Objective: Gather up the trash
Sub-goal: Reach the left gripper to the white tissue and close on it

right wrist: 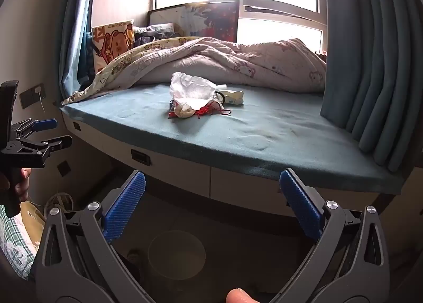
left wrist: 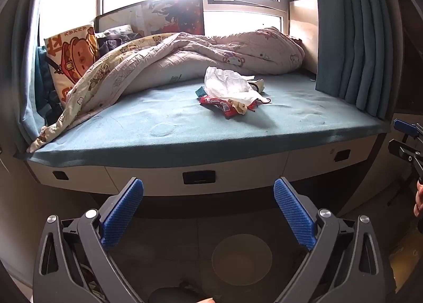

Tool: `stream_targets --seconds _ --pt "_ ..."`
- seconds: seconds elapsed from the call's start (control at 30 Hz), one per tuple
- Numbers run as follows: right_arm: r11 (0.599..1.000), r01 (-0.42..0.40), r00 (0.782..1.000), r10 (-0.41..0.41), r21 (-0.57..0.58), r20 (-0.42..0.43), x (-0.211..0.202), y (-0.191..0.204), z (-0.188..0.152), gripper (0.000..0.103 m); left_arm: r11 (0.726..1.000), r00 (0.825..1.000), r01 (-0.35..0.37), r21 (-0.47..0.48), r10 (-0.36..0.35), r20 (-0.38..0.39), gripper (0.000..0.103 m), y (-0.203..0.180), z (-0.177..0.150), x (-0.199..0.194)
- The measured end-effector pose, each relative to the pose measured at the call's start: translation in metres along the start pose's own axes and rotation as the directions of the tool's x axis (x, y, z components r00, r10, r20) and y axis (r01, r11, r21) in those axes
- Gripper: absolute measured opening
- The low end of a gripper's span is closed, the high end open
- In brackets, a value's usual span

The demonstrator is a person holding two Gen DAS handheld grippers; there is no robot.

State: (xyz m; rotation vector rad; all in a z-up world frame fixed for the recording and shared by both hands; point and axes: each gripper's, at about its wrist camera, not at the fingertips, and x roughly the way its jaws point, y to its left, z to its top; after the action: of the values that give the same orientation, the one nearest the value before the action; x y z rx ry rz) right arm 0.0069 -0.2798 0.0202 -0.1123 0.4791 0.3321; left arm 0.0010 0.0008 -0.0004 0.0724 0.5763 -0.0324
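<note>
Trash pile (left wrist: 232, 91) on the bed, both grippers (left wrist: 208, 192) (right wrist: 212, 184) wide apart, empty.

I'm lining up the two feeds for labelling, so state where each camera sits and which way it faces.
Left wrist: on the left gripper, aimed slightly down at the window bed; its own open blue pads show below, the right gripper at the right edge.
Right wrist: on the right gripper, facing the same bed from further right; its open pads show, and the left gripper with a hand at left.
Shared: the trash pile under a white tissue, the quilt, the blue curtain.
</note>
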Motion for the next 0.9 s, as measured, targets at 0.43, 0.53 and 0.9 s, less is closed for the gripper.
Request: stream_targets --seconds 0.43,0.53,0.9 --pt "1.0 0.004 1.0 -0.004 0.008 -0.012 0.002 -0.006 -0.003 0.098 0.999 1.0 0.024 -0.024 -0.024 0.017 0.097 0.008 0.022 0.014" --pt "1.0 0.008 1.0 -0.007 0.023 -0.022 0.012 -0.005 -0.008 0.098 0.999 0.999 0.046 -0.008 -0.046 0.012 0.097 -0.003 0.032 0.045" --pt "0.996 0.024 0.995 -0.016 0.082 -0.1 0.064 -0.043 -0.022 0.098 0.994 0.994 0.108 0.024 -0.108 -0.001 0.097 -0.05 0.118 0.189"
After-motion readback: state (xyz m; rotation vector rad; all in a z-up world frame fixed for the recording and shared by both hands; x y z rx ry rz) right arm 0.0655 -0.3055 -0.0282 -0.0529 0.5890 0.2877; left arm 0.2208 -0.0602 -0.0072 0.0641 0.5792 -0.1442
